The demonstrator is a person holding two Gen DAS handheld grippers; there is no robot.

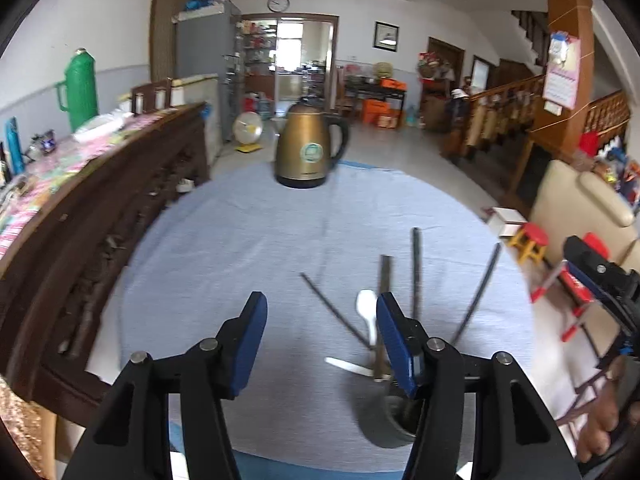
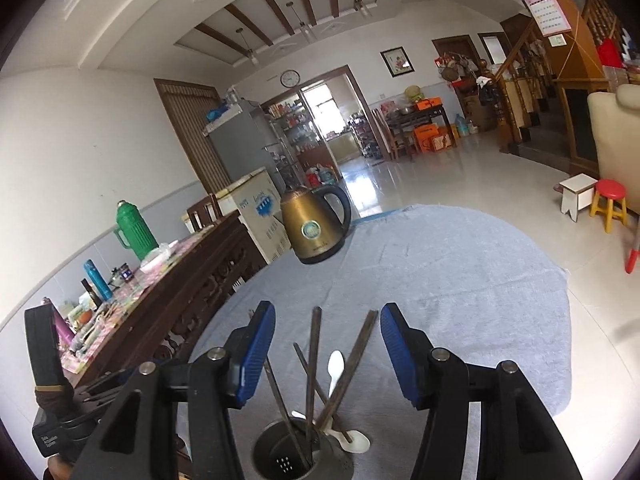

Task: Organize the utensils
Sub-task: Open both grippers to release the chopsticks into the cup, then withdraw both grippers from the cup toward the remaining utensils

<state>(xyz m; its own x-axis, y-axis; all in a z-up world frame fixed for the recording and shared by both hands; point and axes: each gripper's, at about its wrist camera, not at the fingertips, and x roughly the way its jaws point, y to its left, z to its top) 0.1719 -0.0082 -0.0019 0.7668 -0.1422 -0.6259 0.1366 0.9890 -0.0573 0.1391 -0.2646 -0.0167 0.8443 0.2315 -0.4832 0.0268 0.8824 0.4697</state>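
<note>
A metal utensil holder (image 2: 294, 454) stands near the table's front edge on the blue-grey cloth (image 2: 460, 280). It holds several dark chopsticks (image 2: 314, 360) and a white spoon (image 2: 335, 366). Another white spoon (image 2: 352, 442) lies beside its rim. My right gripper (image 2: 328, 354) is open and empty, just above the holder. In the left wrist view the holder (image 1: 394, 420) is low right, with chopsticks (image 1: 416, 272) and a white spoon (image 1: 367, 312). My left gripper (image 1: 320, 344) is open and empty, left of the holder.
A gold electric kettle (image 1: 308, 148) stands at the far edge of the table. A dark carved wooden sideboard (image 1: 120, 216) with a green thermos (image 1: 80, 88) runs along the left. A cream sofa (image 1: 580, 208) and a red stool (image 1: 532, 240) are on the right.
</note>
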